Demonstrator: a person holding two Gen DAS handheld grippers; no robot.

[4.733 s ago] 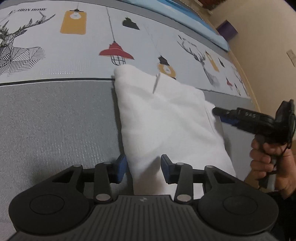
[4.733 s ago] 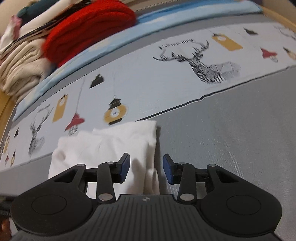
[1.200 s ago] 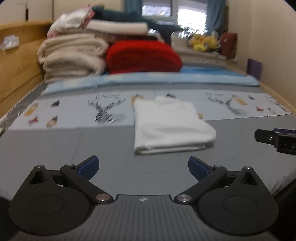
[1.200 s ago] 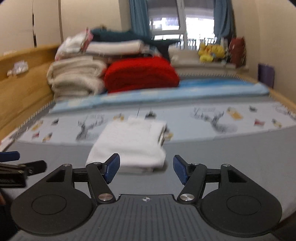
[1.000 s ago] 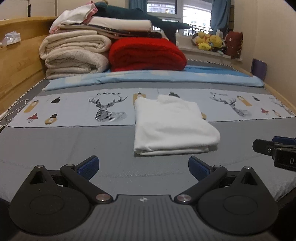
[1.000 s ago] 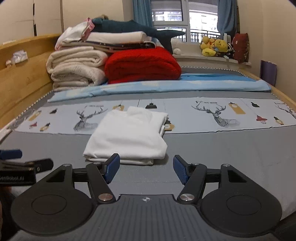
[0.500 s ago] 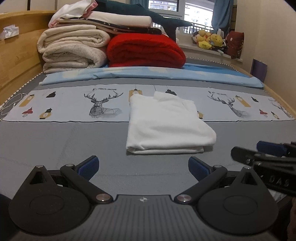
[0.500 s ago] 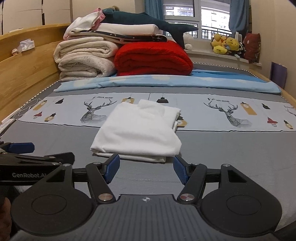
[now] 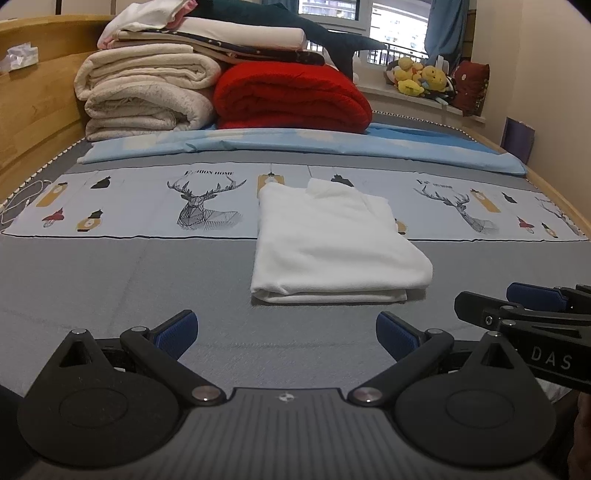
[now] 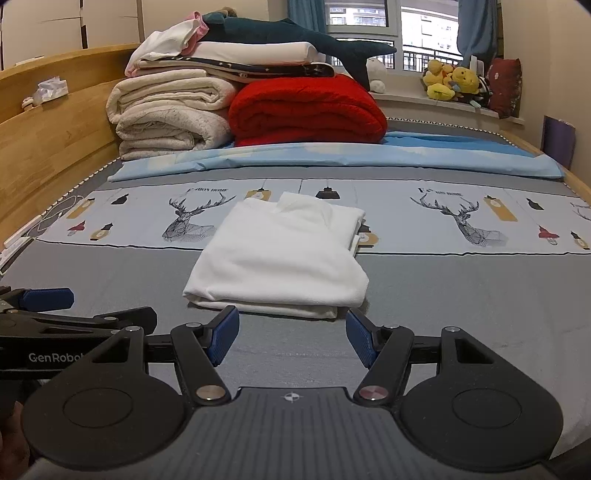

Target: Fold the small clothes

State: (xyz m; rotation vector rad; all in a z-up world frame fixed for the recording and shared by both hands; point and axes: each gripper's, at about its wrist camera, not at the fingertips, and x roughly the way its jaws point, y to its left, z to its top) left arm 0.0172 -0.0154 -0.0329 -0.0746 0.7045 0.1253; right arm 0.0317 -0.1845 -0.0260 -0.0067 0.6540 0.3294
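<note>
Left wrist view: we see the bed, the largest element, covered with a grey sheet crossed by a pale printed band of deer and lantern motifs. Against its wooden headboard lie a cream stack of folded blankets, a red folded blanket just beside it, and a dark plush shark resting on top of the pile. A light blue sheet stretches across the bed in front of these. Yellow soft toys sit on the window ledge at the far right.

We find the folded white garment lying flat near the middle of the bed, its far half on the printed band and its near edge on the grey sheet, layers visible along that near edge. It is touched by neither tool.

Our left tongs stand wide apart, with nothing between the blue pads, short of the garment's near edge. Our right tongs are likewise spread, empty, with the garment's near edge just beyond the pads. In the left wrist view the right tongs enter from the right border; in the right wrist view the left tongs enter from the left, beside the garment and apart from it.
</note>
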